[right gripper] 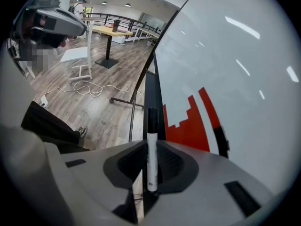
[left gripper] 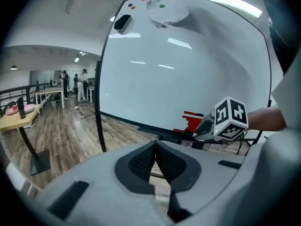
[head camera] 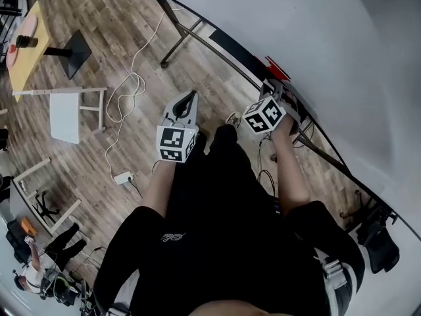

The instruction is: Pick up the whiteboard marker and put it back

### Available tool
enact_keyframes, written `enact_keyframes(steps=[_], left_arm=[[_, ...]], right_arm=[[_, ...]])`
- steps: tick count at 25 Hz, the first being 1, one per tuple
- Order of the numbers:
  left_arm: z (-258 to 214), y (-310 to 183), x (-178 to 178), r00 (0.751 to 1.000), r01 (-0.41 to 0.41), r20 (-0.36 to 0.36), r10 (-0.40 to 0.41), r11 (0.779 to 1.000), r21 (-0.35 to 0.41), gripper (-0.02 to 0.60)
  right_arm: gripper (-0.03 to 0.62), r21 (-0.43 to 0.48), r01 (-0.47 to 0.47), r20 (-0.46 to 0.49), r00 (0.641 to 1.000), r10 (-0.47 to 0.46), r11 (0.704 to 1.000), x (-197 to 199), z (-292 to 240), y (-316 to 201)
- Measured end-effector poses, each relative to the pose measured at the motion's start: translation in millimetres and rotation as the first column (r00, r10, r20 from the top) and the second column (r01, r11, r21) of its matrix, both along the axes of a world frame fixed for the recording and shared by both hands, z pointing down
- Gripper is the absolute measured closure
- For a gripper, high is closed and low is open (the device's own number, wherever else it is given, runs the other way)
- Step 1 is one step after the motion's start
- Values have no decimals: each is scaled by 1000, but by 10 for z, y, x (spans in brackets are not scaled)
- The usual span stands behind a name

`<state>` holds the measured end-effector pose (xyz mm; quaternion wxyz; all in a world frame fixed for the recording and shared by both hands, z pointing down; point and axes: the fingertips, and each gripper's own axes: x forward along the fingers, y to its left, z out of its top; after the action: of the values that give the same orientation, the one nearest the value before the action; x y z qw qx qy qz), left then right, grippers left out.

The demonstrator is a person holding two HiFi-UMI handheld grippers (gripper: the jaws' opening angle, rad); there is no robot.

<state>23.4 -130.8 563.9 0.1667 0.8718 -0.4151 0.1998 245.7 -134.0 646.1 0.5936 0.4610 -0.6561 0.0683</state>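
Note:
The whiteboard marker [right gripper: 151,149], white with a black cap, stands clamped between the pads of my right gripper [right gripper: 151,142]. Its cap points at the dark tray [right gripper: 151,91] along the whiteboard's lower edge. In the head view the right gripper [head camera: 275,87] sits close to that tray, by the red drawing [head camera: 277,68]. My left gripper [left gripper: 155,144] is shut with nothing in it, held away from the whiteboard [left gripper: 188,69] over the floor [head camera: 189,99]. From the left gripper view I also see the right gripper's marker cube [left gripper: 230,118] beside the red drawing [left gripper: 190,121].
The whiteboard's stand leg [head camera: 179,43] reaches over the wooden floor. A white cable with a power adapter [head camera: 123,177] trails there, next to a white stool [head camera: 68,116] and a yellow table [head camera: 26,48]. A black eraser [left gripper: 122,22] clings to the board's top left.

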Motion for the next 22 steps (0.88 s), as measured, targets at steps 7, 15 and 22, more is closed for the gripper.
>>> enact_keyframes(steps=[7,15,22], left_arm=[[16,4,55,999,-15,29,15,1000,5,575],[18,-92,62,999,-2,40,2,1000,1,575],[69,-97,76,999,-3,41,4,1000,-10,575]], right_arm=[[540,-18,16,23,1000,-16,1000,-21,127,-114],[540,-12,43,15,999,-43,999,-38,124,-238],[540,-15,49,17,999,-48,999,-71,131,-217]])
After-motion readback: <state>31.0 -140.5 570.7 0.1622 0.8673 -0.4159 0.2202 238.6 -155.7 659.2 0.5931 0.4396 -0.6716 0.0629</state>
